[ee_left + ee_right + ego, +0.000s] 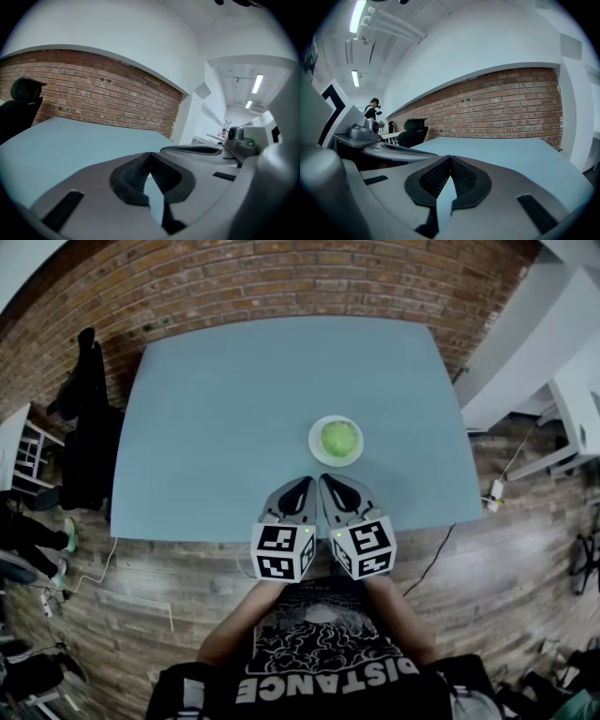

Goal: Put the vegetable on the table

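Note:
A round green vegetable (pixel 339 437) lies on a small white plate (pixel 319 453) on the light blue table (pixel 234 409), right of the middle and toward the near edge. Both grippers rest side by side at the table's near edge, just short of the plate. My left gripper (pixel 307 483) is shut with nothing in it, its tips meeting (pixel 149 154). My right gripper (pixel 324 481) is also shut and empty, tips together (pixel 450 158). Neither gripper view shows the vegetable or the plate.
A brick wall (pixel 281 277) runs behind the table. A black office chair (pixel 86 418) stands at the table's left side. White furniture (pixel 553 362) is at the right. A cable (pixel 441 554) hangs from the near right edge over the wooden floor.

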A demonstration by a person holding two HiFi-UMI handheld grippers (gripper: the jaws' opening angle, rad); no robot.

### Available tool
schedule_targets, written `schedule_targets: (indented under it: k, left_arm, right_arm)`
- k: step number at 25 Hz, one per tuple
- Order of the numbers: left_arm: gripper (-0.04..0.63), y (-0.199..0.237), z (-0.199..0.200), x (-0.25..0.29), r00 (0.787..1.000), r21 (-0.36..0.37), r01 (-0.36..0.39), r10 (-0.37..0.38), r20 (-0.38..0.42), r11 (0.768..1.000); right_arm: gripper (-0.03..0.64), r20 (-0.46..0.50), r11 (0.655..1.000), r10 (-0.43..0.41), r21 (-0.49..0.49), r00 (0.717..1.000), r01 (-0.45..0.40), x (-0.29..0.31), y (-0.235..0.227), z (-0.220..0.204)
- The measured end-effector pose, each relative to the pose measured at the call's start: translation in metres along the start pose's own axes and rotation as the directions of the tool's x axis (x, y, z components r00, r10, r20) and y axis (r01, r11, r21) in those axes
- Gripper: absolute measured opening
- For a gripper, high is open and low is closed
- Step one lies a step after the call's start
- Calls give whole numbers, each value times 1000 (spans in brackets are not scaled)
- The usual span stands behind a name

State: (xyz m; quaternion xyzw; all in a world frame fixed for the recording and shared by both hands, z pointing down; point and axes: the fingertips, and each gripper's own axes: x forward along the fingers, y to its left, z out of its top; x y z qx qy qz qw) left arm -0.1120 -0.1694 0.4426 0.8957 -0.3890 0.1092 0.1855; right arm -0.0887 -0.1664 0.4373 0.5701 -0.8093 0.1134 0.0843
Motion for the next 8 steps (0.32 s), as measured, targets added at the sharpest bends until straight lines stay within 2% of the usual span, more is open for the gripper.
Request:
schedule_targets:
  k: [8]
  left_arm:
    - [1, -3, -2, -2, 1000, -1, -7, 7, 2, 1000]
  right_arm:
    - [9, -5, 1000, 8, 0, 1000, -8, -3, 2, -2]
